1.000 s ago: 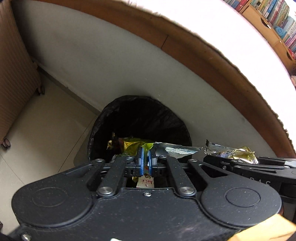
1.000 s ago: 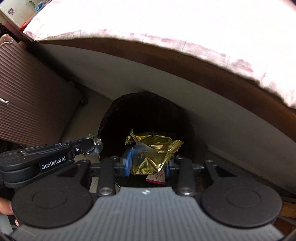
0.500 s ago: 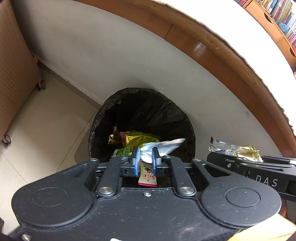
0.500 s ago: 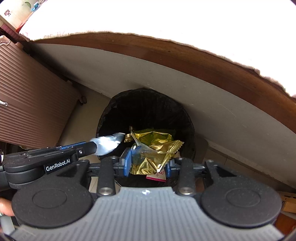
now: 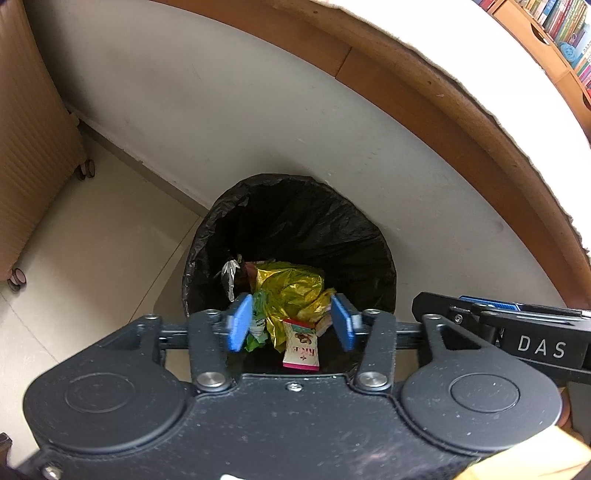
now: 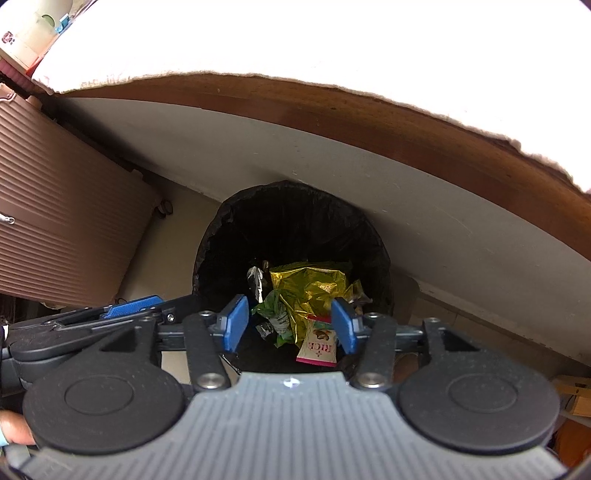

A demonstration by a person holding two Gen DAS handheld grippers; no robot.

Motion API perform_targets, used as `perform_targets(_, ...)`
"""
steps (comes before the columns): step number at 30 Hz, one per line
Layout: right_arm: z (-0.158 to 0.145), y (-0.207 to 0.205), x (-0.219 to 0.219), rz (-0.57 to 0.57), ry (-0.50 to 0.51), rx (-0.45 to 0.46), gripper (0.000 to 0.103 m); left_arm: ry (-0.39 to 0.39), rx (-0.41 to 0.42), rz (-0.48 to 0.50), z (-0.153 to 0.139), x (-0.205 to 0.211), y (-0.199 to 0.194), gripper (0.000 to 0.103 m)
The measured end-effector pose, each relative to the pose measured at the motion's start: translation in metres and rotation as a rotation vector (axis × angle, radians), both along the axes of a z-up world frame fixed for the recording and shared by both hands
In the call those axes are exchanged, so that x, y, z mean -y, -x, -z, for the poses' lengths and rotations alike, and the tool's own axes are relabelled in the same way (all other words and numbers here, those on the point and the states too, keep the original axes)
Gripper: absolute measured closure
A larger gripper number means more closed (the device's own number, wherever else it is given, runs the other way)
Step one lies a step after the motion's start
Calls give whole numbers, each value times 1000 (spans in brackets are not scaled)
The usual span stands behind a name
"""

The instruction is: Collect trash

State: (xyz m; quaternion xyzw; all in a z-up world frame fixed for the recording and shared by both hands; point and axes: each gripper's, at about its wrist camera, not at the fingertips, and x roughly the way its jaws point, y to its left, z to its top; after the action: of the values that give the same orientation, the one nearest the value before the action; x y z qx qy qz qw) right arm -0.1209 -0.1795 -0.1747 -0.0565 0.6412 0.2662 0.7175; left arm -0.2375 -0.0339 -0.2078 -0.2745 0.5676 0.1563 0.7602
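Observation:
A black-lined trash bin stands on the floor against a white wall. Inside lie gold foil wrappers, a silver wrapper, a green wrapper and a pink-and-white packet. My left gripper hangs over the bin's near rim, its jaws opening, with nothing between the blue pads. My right gripper hangs beside it over the bin, jaws also opening and empty. Each gripper shows from the side in the other's view: the right gripper, the left gripper.
A ribbed brown suitcase on wheels stands left of the bin. A wooden table edge overhangs the wall. A bookshelf is at the far right. Pale floor tiles surround the bin.
Both grippers have let go: the silver wrapper left the left jaws and the gold wrapper left the right jaws, and both now lie in the bin. Both sets of jaws stand wider.

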Motion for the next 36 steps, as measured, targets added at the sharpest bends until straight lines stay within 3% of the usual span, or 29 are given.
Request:
perform_targets(22, 5, -3, 3, 41, 36, 4, 25, -47, -73, 30, 2, 0, -5, 24)
perform_targets(27, 6, -3, 4, 53, 47, 6, 20, -87, -89, 42, 4, 5, -4, 17)
perform_targets(36, 7, -4, 7, 57, 49, 9, 20, -70, -79, 77, 5, 10, -3, 15)
